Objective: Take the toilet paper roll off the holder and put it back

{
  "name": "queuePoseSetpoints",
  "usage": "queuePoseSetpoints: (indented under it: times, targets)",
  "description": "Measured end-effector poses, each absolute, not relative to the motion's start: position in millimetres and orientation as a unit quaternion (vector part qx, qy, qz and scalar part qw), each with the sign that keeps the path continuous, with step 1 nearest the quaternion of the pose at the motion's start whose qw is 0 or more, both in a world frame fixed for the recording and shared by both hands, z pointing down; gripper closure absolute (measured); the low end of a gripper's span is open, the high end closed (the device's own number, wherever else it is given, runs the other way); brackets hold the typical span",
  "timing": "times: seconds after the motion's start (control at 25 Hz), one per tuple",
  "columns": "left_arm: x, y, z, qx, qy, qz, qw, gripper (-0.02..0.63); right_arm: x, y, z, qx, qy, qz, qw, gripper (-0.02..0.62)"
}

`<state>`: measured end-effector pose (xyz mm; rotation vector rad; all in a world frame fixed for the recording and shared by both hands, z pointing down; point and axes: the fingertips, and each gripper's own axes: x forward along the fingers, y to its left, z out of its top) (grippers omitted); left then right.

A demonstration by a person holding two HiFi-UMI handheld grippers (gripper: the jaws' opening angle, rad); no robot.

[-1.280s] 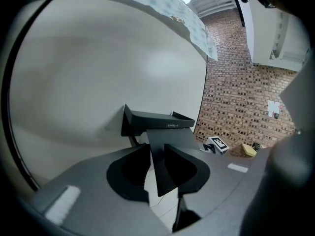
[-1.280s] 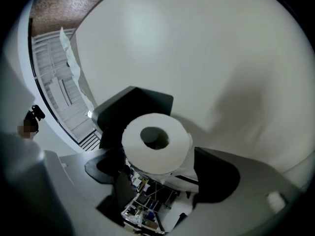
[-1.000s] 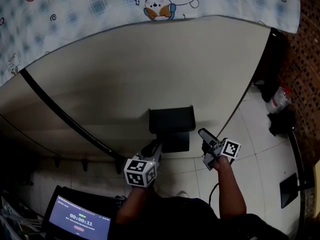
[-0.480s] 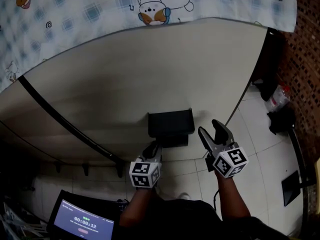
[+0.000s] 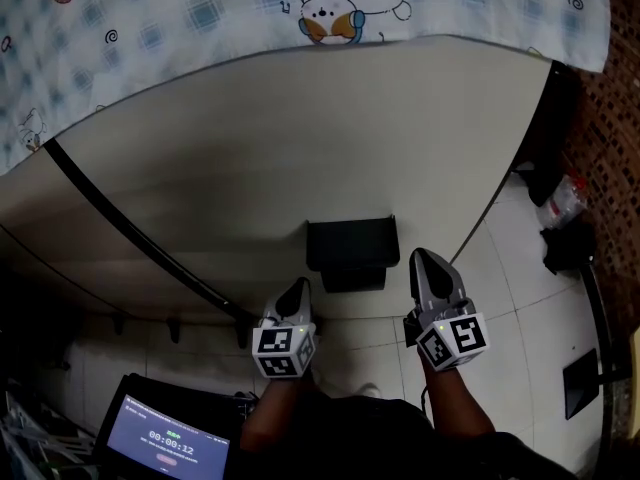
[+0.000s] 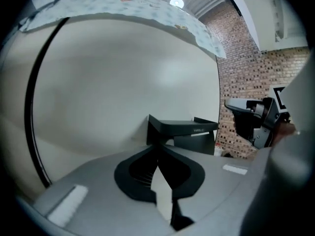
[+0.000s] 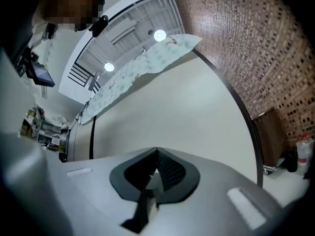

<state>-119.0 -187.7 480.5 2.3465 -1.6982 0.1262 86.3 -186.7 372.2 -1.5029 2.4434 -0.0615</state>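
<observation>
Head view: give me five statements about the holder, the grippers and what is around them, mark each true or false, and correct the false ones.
1. The left gripper and the right gripper are both shut, with nothing between their fingers. True.
2. The right gripper is clamped on the black holder. False: it is apart from the holder, just off its right end.
3. The holder sits against the pale wall. True.
4. The tablet showing a timer is at the picture's right. False: it is at the lower left, on the left gripper's side.
5. A checked cartoon-print cloth hangs across the top of the wall. True.
</observation>
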Motion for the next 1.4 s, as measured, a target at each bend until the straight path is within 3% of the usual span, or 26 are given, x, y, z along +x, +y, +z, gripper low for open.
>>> queuePoseSetpoints:
  times: [0.28,0.44,0.84,1.4]
  targets:
    - [-134.4,-186.5,411.9,0.787,-0.617,0.016,0.018,0.588,69.0,-189.1,374.2,-0.545,0.837,0.03,0.047,0.594]
    - [-121.6,-179.3,375.9,0.792,-0.61,-0.002,-0.038,0.588,63.9,-185.5,368.4,-0.554,0.83,0.057,0.029,0.595]
    - [-93.2,-163.5,363.1,0.804,-0.589,0.006,-0.08,0.588,53.1,-172.6,363.3,-0.536,0.84,0.081,0.029,0.595]
    - [-81.5,-157.7,354.9,0.812,-0.579,-0.002,-0.076,0.588,49.2,-164.9,353.8,-0.535,0.837,0.113,0.028,0.595]
